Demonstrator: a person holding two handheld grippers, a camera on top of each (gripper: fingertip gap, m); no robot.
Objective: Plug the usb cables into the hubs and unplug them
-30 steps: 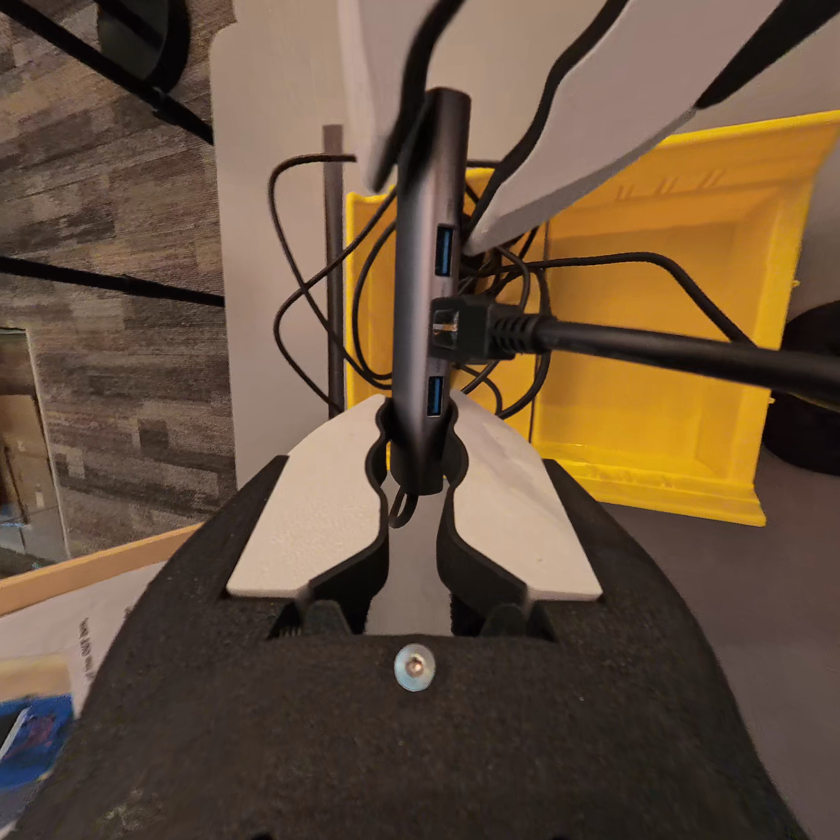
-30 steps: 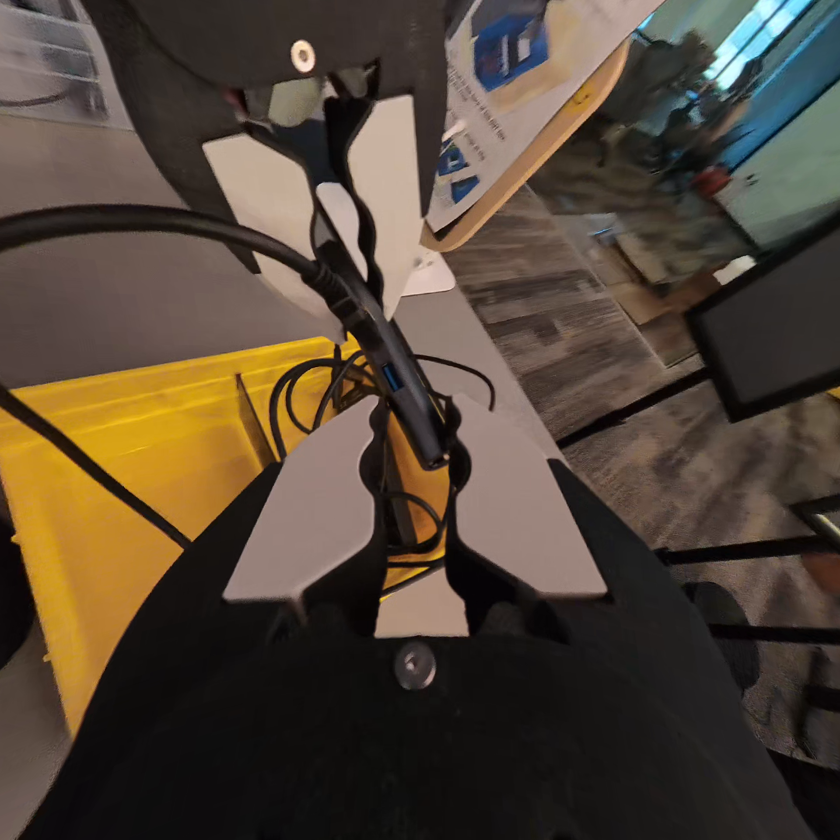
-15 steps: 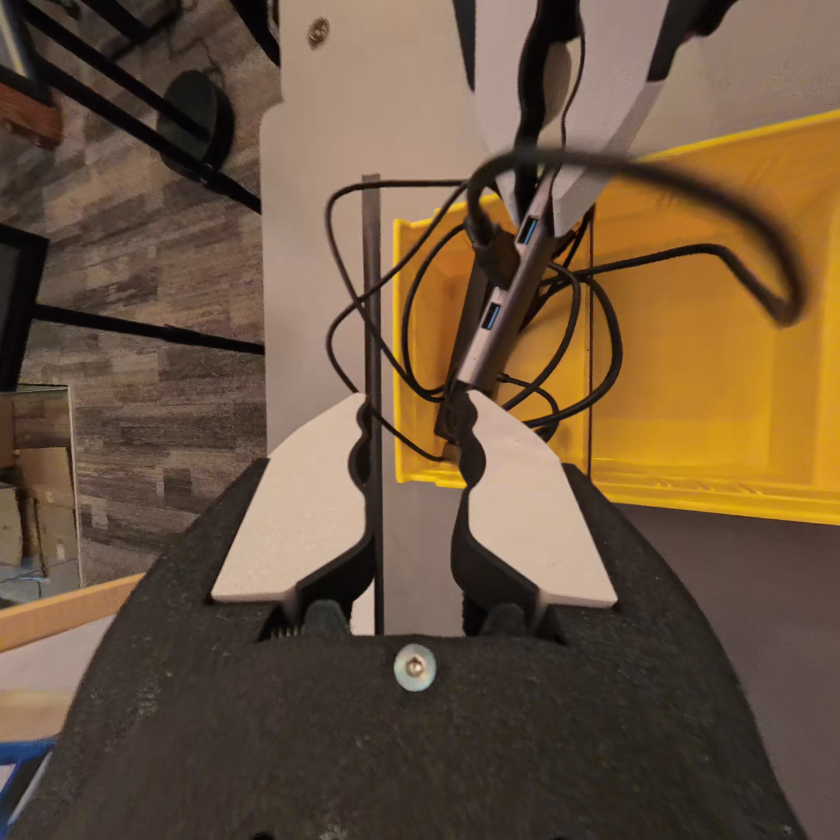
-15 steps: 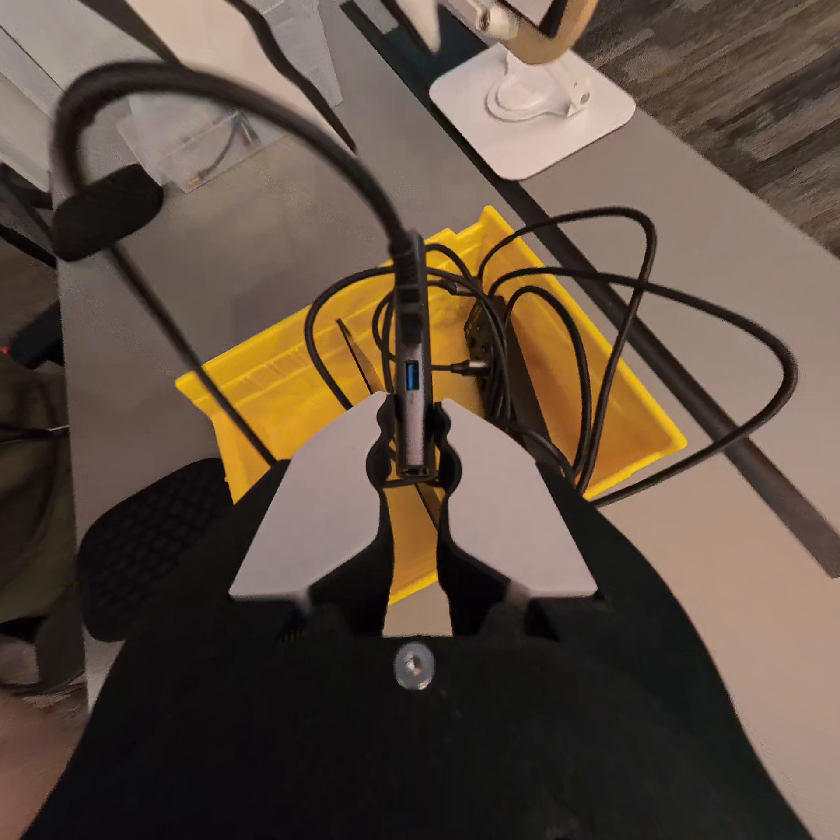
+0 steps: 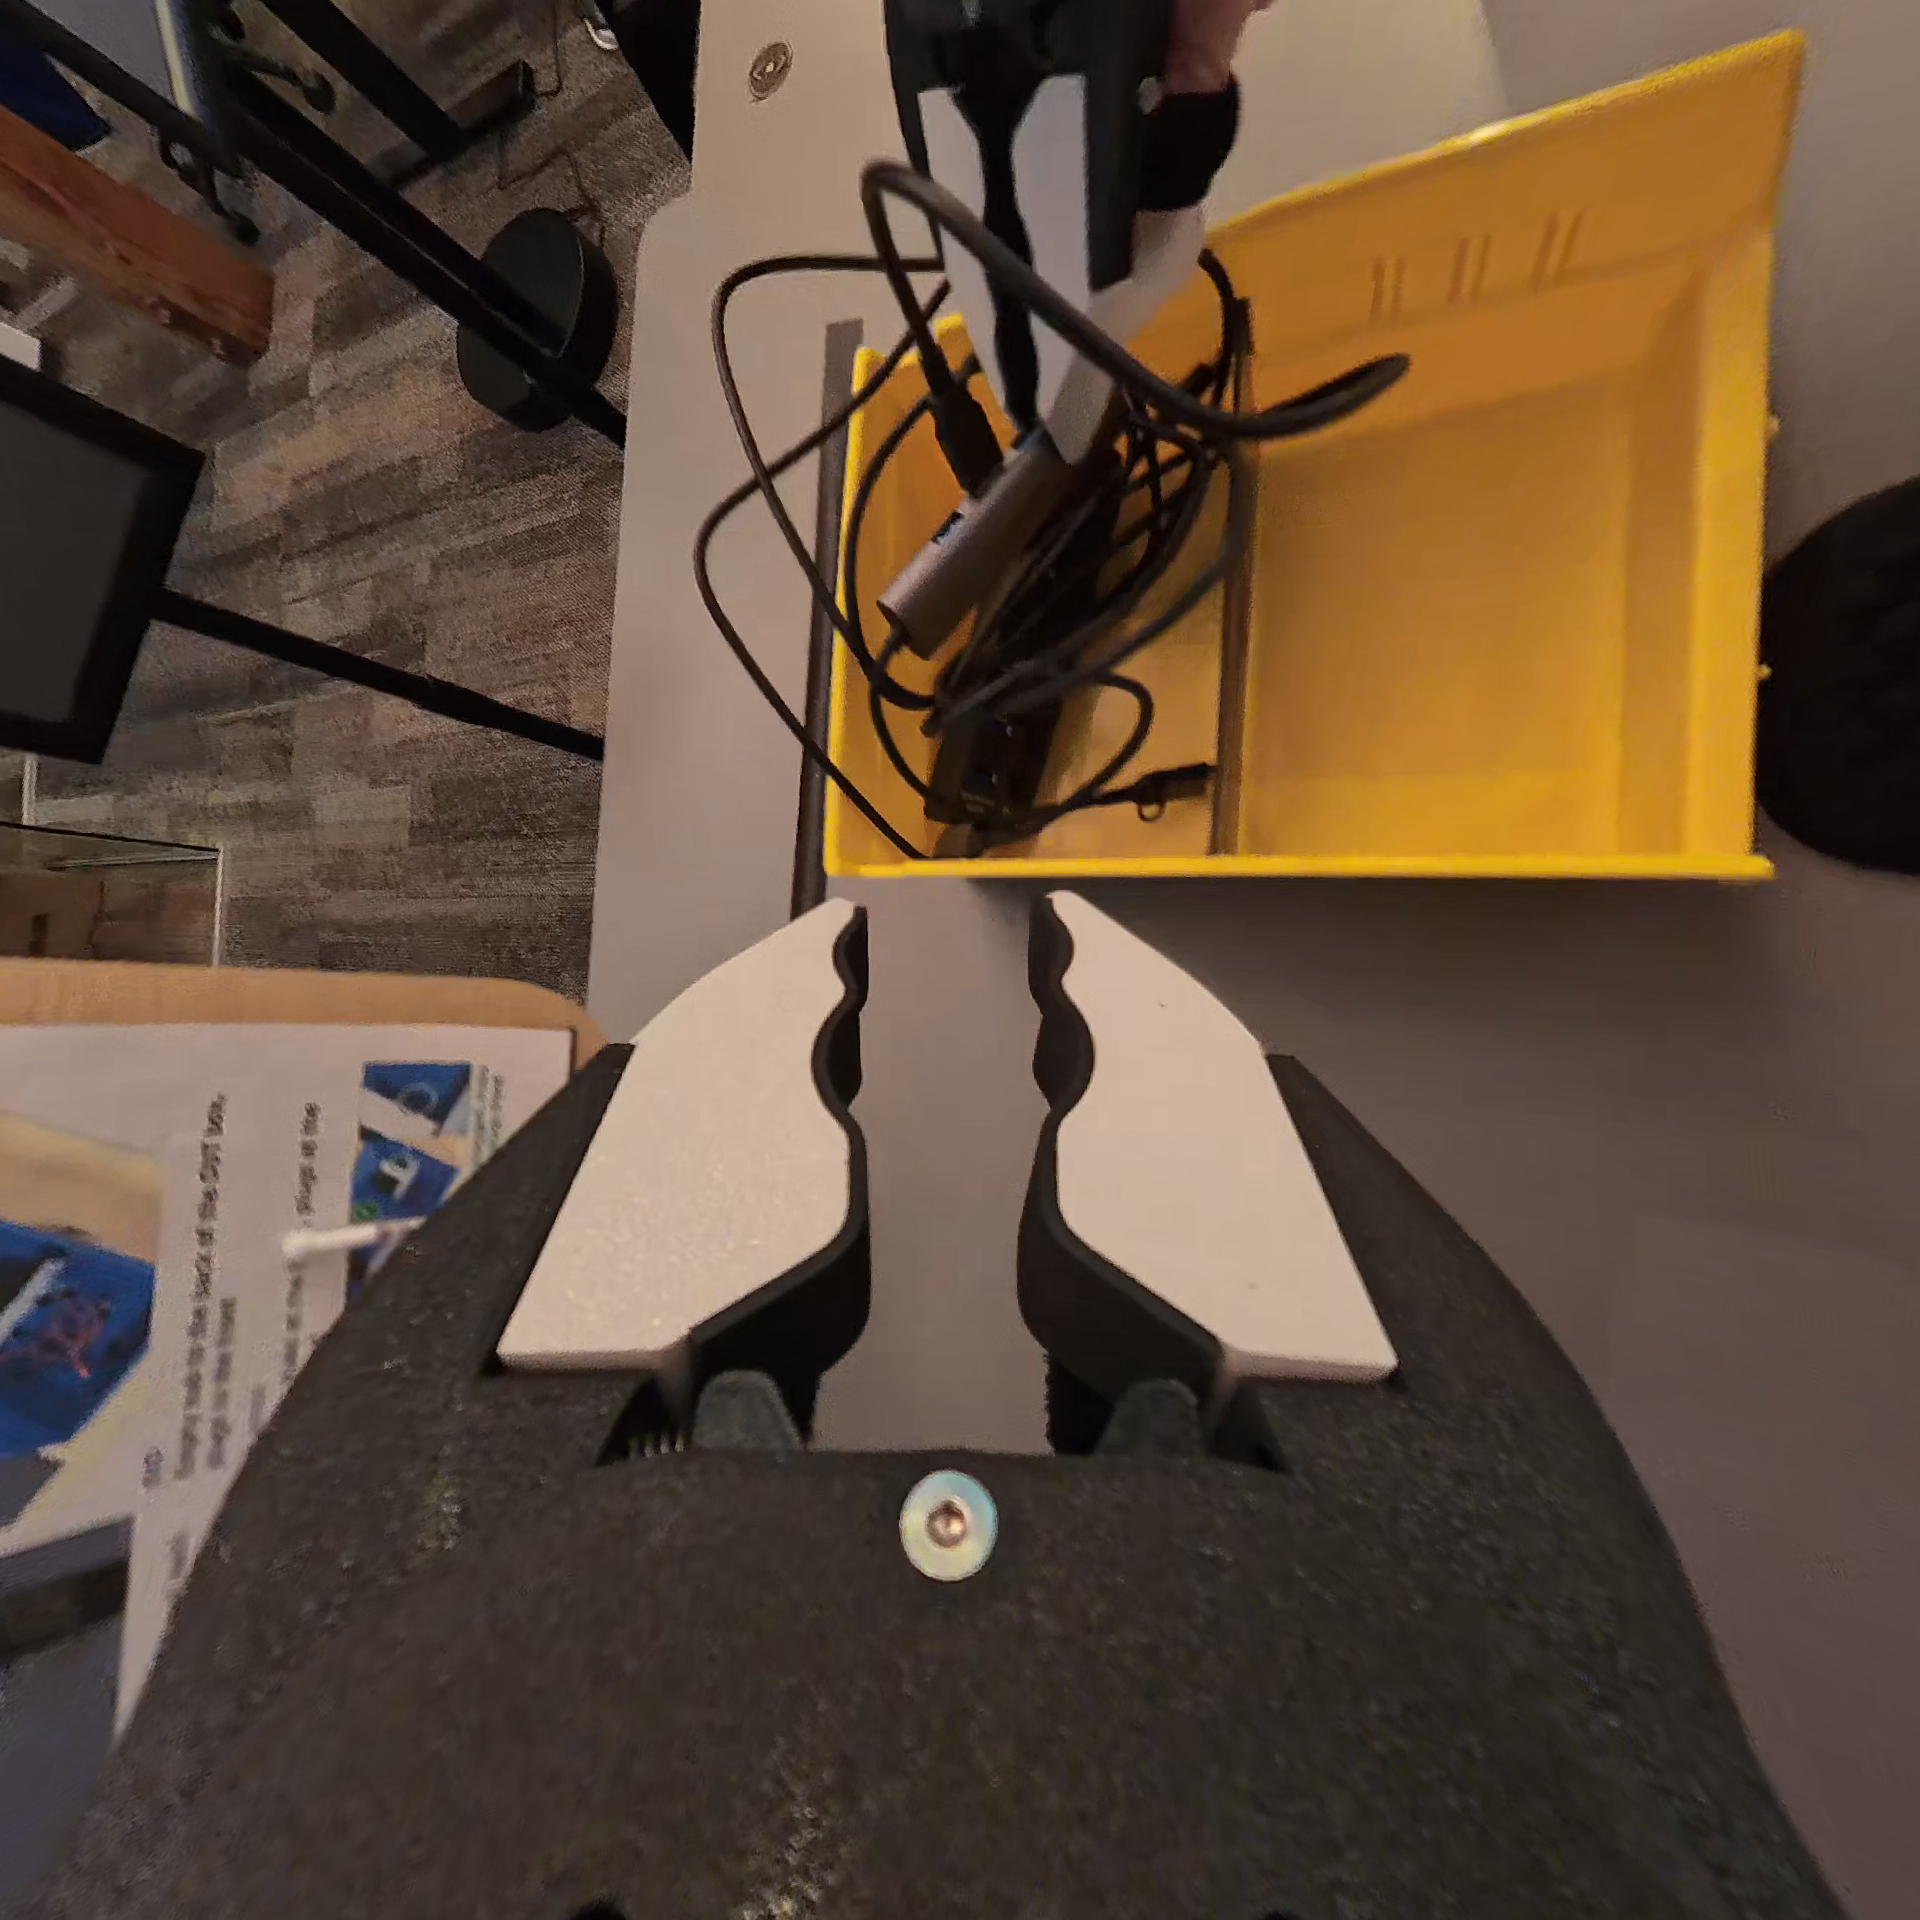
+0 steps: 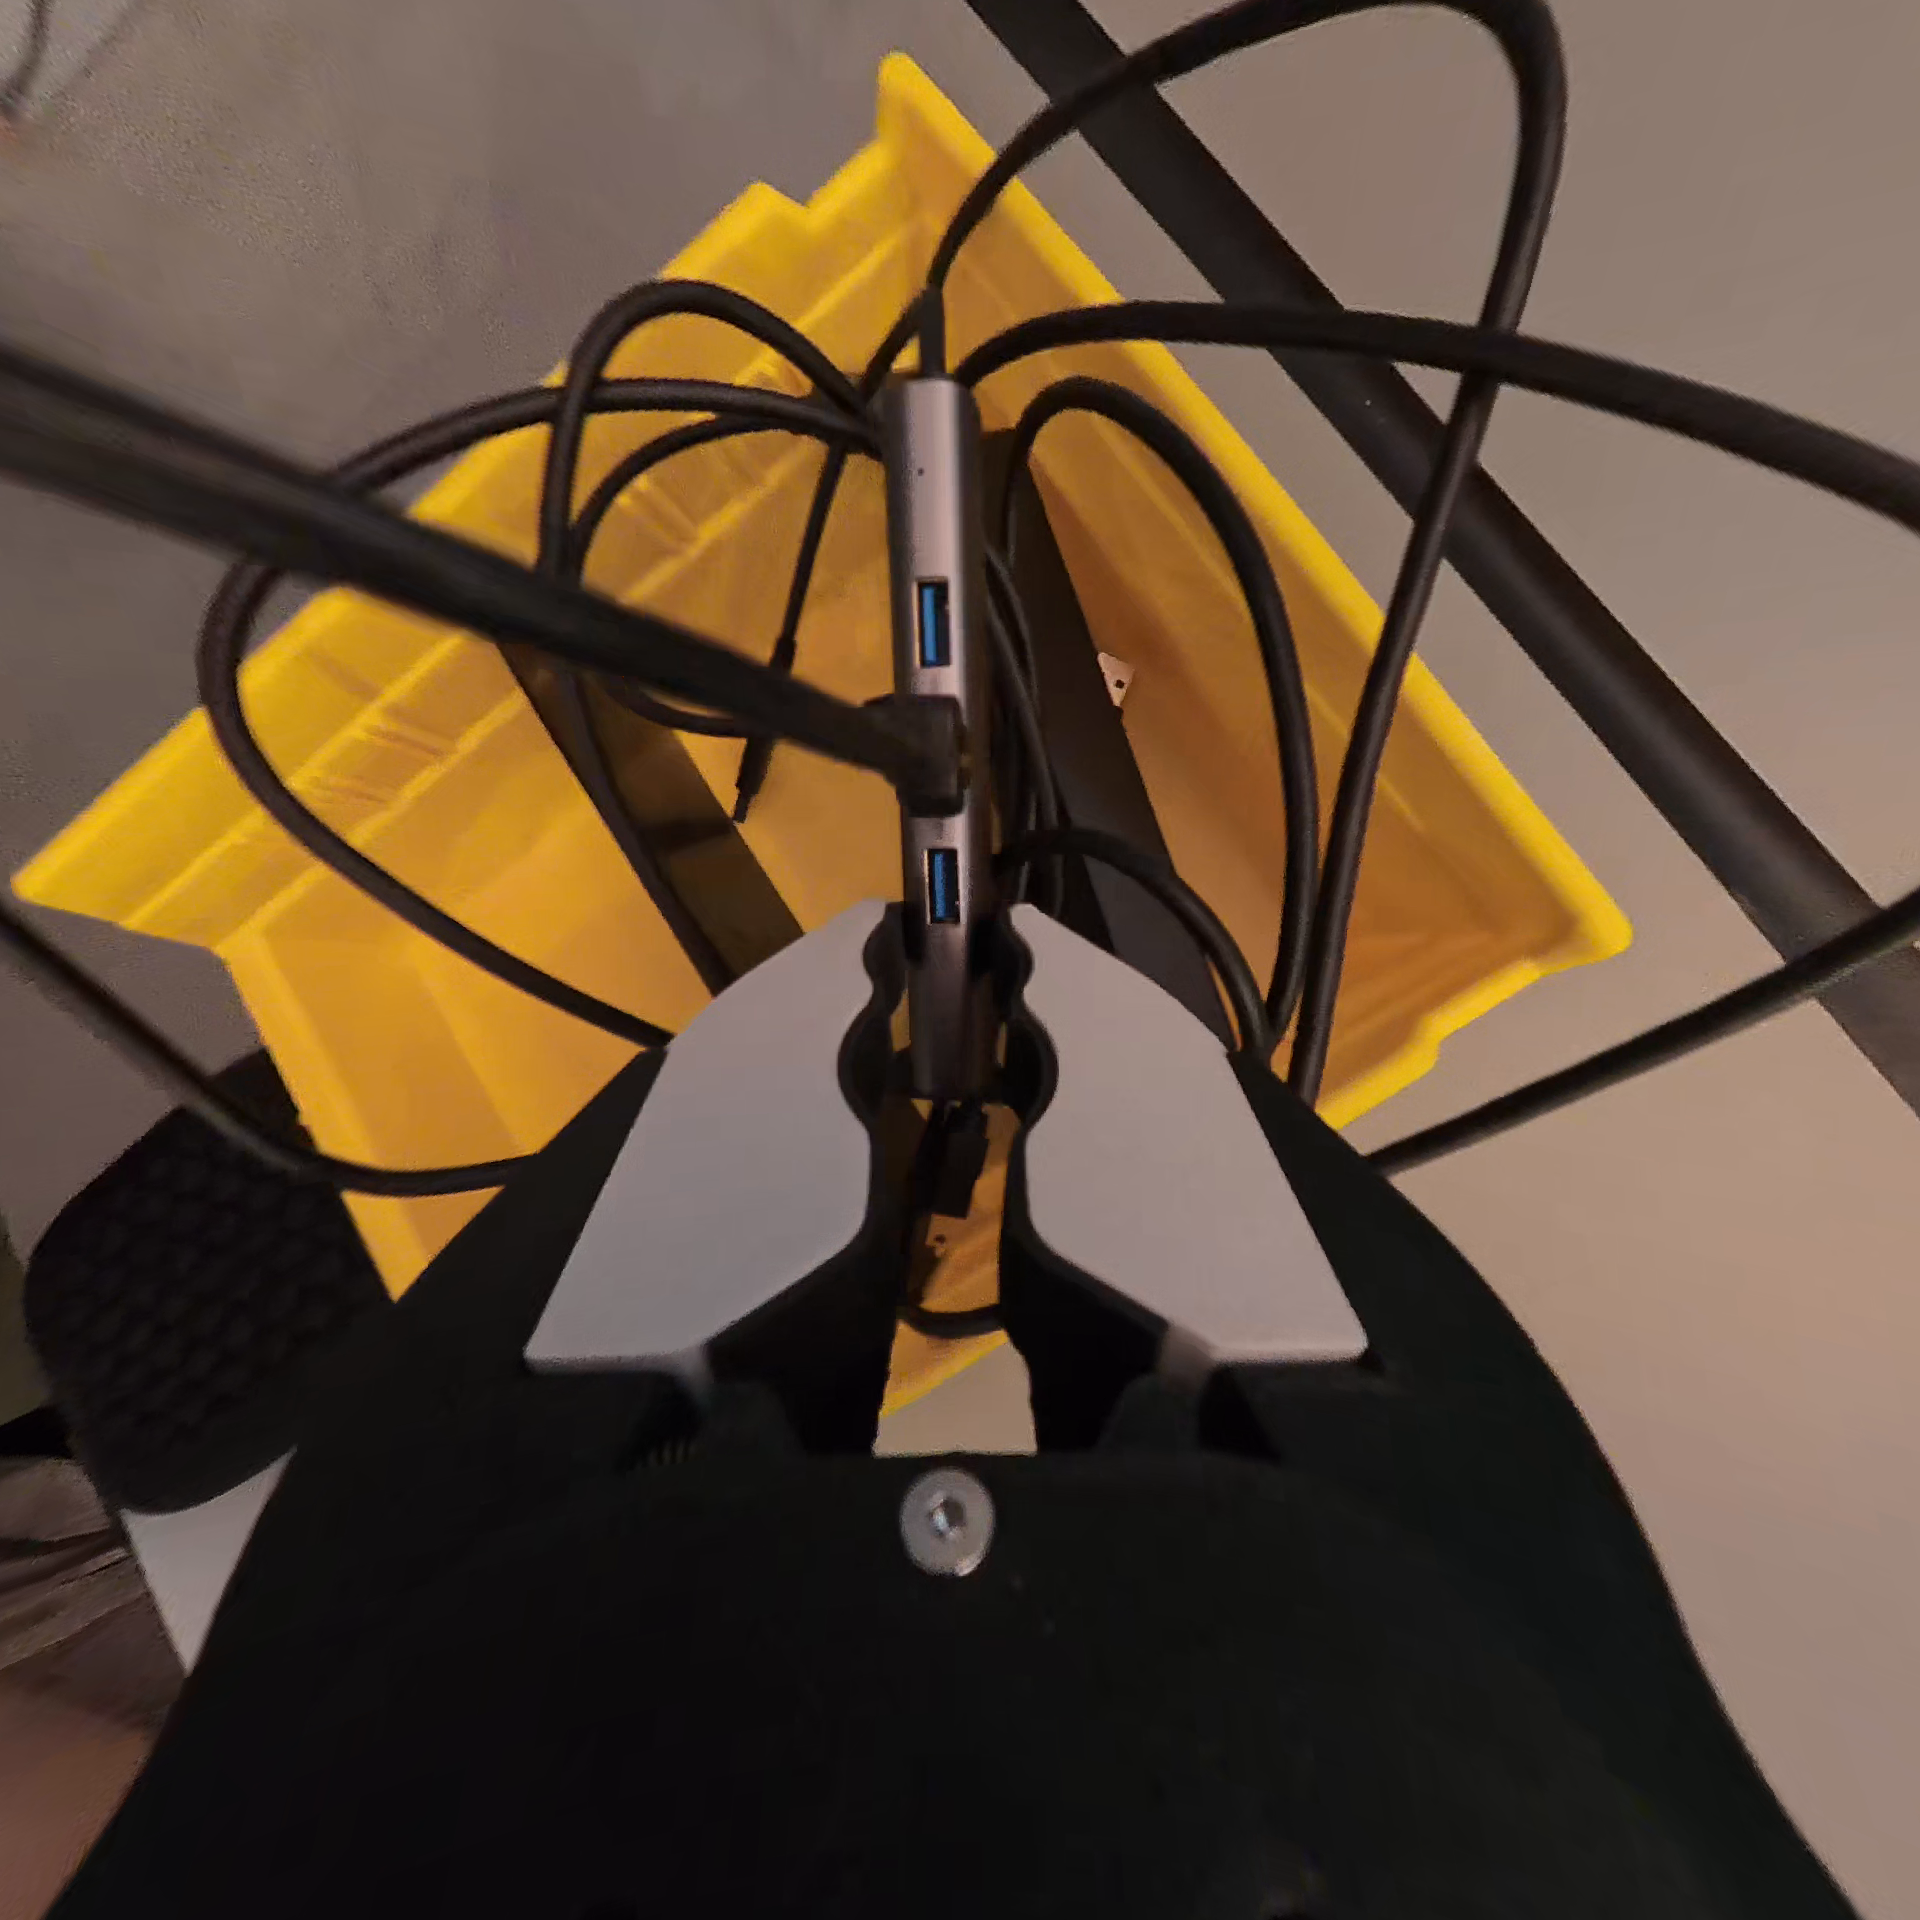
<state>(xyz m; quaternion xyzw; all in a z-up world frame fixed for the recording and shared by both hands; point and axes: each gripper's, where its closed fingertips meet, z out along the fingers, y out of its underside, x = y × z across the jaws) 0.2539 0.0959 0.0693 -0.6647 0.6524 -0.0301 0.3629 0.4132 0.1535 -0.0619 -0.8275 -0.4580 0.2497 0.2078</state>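
My right gripper is shut on the near end of a slim grey USB hub with two blue ports. A thick black cable's plug sits in the hub's middle port. The hub hangs over the left compartment of a yellow bin, among several tangled thin black cables. In the left wrist view the right gripper holds the hub tilted over the bin. My left gripper is open and empty, over the grey table just short of the bin's near wall.
A dark bar-shaped device lies under the cables in the bin. A dark strip runs along the table beside the bin, with the table edge and carpet to the left. A printed sheet on a wooden board is at left. A black mesh object is beside the bin. The gap from one gripper's tips to the other's is roughly 20 cm.
My left gripper let go of the hub, opened and drew back from the bin. My right gripper kept the hub, with the cable plugged in, and carried it down over the bin.
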